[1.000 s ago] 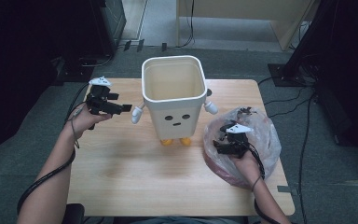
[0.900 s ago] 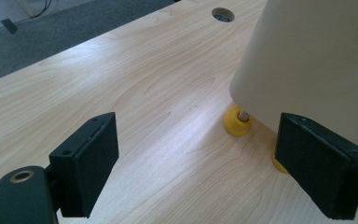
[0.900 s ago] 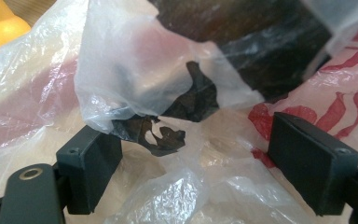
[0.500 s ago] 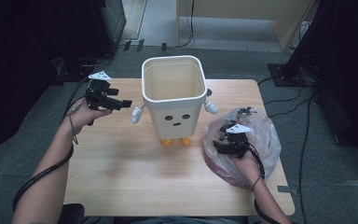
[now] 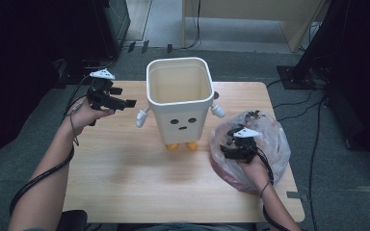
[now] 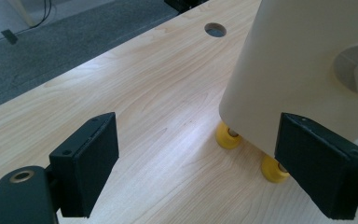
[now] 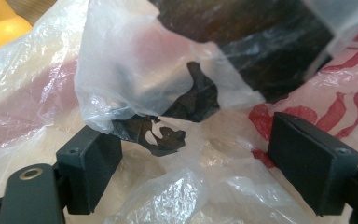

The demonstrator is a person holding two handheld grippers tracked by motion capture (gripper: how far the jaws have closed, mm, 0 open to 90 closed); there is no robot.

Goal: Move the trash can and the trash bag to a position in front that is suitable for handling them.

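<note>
on the left, our left gripper (image 5: 125, 102) hangs above the table (image 5: 125, 192) beside the cream bin (image 5: 179, 103), level with its little left arm (image 5: 142, 117) and apart from it. its jaws stand wide with nothing between them; in the left gripper view they frame the bin's tapered wall and its yellow feet (image 6: 227, 136) on the bare wood. the bin stands upright in the middle of the table, and from above its inside looks empty and unlined.

further right, the plastic bag (image 5: 265, 144) lies crumpled on the table's right side, near the bin's foot but not touching it as far as we can tell. our right gripper (image 5: 232, 148) sits on top of it. in the right gripper view the jaws are wide apart, with folds of the bag (image 7: 168, 116) bunched between them but not pinched, so we judge it not yet gripped.

we judge the work to be at its start: the bag is not lifted or opened, and nothing has gone into the bin. left to do: close on the bag, raise it, and bring it over the bin, with the left gripper steadying.
</note>
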